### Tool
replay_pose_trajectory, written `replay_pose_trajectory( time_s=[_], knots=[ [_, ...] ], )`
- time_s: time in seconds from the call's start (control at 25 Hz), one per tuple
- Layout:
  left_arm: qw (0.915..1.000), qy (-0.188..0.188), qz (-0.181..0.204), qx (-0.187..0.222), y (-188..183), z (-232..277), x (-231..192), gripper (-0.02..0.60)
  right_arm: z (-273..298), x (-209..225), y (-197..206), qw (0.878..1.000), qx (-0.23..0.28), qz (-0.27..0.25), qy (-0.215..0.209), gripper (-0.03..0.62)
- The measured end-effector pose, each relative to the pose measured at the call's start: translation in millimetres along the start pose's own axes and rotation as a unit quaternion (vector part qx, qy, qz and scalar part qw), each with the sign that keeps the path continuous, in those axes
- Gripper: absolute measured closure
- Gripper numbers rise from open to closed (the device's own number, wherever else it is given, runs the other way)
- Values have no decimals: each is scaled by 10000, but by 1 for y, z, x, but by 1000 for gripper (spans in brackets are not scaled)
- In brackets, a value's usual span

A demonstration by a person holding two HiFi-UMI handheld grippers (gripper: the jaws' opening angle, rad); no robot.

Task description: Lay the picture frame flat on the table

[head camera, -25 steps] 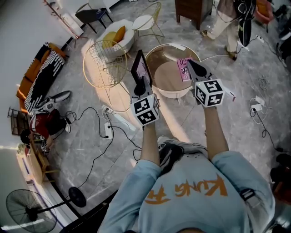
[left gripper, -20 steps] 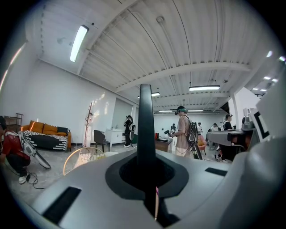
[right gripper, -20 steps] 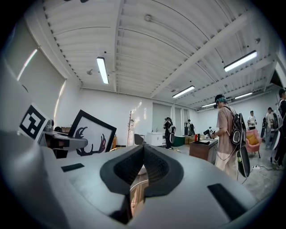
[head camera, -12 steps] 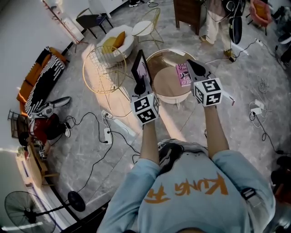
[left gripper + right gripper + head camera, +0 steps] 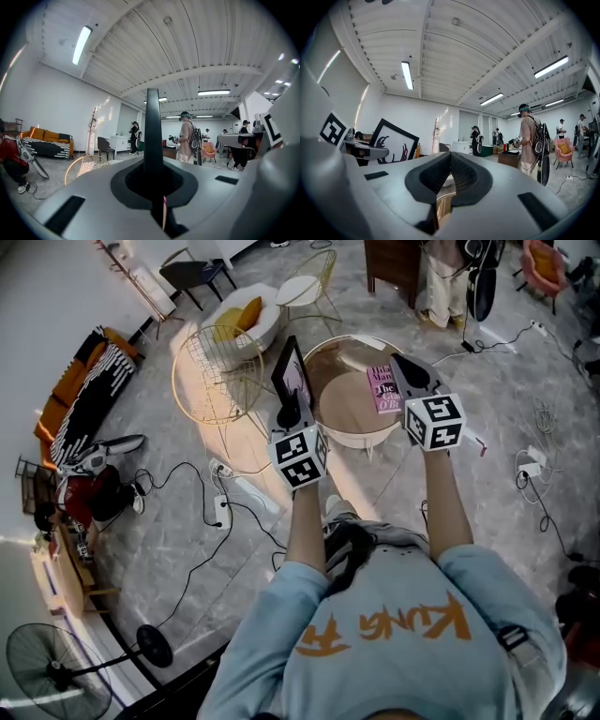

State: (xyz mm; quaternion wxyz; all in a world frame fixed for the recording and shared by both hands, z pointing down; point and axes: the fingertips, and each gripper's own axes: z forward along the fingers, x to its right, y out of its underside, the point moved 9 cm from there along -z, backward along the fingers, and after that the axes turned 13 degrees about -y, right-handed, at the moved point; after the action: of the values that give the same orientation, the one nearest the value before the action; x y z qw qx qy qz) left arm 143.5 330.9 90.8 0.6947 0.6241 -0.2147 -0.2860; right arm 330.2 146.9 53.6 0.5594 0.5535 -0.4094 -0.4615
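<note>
Gripping picture frame (image 5: 292, 376) by its lower edge in left claw (image 5: 292, 414): upright, long axis vertical, in the air beside left rim of bench (image 5: 330, 407). Holding right claw (image 5: 406, 367) shut, empty, over bench. Probably next: shift right, tip flat.

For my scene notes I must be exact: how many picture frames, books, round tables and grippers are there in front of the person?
picture frame: 1
book: 1
round table: 1
grippers: 2, the left gripper and the right gripper
Total: 5
</note>
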Motion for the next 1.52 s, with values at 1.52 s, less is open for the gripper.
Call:
replay_pose_trajectory(
  time_s=[1.52],
  knots=[
    [9880, 945, 70, -1220, 36, 392, -43, 555, 294, 157, 66, 9896, -938, 459, 989, 597]
  ],
)
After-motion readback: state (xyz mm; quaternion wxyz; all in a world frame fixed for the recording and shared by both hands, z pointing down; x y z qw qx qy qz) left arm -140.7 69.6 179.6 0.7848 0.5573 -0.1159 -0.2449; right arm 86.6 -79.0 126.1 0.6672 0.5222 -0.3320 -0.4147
